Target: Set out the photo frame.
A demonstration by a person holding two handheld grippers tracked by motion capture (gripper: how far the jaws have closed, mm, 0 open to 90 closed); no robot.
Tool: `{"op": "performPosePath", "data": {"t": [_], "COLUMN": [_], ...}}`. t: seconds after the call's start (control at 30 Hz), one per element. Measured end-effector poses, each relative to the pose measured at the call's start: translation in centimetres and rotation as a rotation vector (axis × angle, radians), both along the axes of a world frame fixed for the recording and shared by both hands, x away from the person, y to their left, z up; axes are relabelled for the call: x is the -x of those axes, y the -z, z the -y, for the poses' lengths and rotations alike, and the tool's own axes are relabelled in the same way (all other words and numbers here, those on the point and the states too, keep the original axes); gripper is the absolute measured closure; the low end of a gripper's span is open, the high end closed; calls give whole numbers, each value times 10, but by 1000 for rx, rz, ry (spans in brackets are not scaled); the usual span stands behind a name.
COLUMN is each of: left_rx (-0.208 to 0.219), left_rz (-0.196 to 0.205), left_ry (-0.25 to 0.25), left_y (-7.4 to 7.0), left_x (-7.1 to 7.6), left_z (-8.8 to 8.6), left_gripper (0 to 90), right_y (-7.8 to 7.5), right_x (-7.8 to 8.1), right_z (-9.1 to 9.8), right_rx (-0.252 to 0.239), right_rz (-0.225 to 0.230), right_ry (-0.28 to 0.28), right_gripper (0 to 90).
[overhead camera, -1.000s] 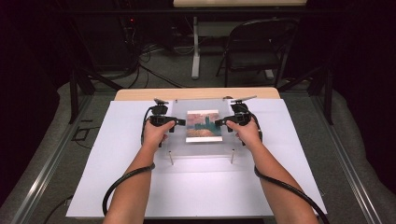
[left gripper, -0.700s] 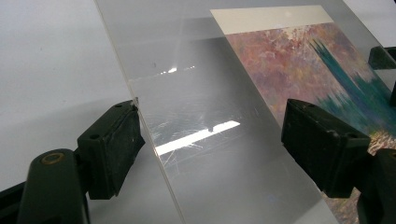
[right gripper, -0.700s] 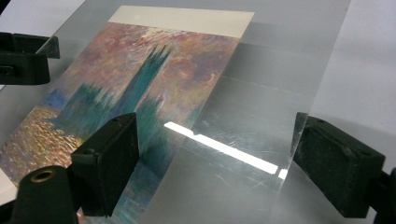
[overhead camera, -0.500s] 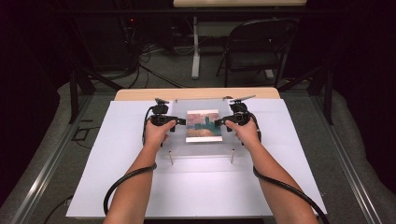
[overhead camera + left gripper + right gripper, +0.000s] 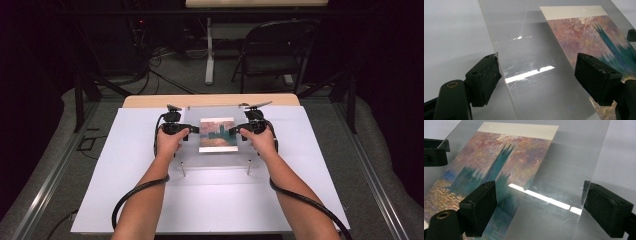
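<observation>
Left hand [image 5: 169,142] on the white board [image 5: 210,200], wrapped round the left gripper [image 5: 192,129], black cable looping back along the forearm. Gripper pointed inward at the left edge of the clear sheet [image 5: 215,161]. In the left gripper view, left gripper [image 5: 536,75] with jaws spread wide, clamping nothing: one jaw off the sheet with its corner right at the sheet's edge, the other hanging over the sheet near the print [image 5: 596,42]; actual contact at that corner hard to judge. Clear sheet [image 5: 531,50] scratched and glinting, lying level at the middle of the board toward its far side, raised on two thin pins [image 5: 183,168] at its near edge. Under its centre, print [image 5: 218,134] of a pink and orange sky with a dark teal tower, pale strip along the top. Further right, right gripper [image 5: 235,131] in the right hand [image 5: 261,142], mirroring the first at the sheet's right edge. In the right gripper view, right gripper [image 5: 539,205] likewise gaping, gripping nothing: one jaw above the print [image 5: 499,165], the other outside the sheet [image 5: 564,170], its corner just at the edge.
</observation>
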State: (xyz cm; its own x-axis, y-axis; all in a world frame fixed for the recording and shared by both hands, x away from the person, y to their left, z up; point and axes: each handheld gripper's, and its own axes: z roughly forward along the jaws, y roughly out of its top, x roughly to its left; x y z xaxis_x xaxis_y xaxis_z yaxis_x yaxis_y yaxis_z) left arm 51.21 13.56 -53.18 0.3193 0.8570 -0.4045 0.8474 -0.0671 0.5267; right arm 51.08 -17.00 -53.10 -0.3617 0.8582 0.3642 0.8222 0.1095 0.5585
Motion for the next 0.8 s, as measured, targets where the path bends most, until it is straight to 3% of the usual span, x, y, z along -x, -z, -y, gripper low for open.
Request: {"op": "performPosePath", "data": {"t": [0.47,0.8], "left_rx": [4,0], "left_rz": [5,45], "left_ry": [12,12], "left_y": [-2,-6], "left_x": [0,4], "left_z": [-1,-2], "left_gripper": [208,213], "right_y": [-1,-6], "right_x": [1,3], "right_z": [0,-1], "right_rx": [0,11], "right_rz": [9,37], "right_ry": [3,-5], "right_gripper": [129,129]}}
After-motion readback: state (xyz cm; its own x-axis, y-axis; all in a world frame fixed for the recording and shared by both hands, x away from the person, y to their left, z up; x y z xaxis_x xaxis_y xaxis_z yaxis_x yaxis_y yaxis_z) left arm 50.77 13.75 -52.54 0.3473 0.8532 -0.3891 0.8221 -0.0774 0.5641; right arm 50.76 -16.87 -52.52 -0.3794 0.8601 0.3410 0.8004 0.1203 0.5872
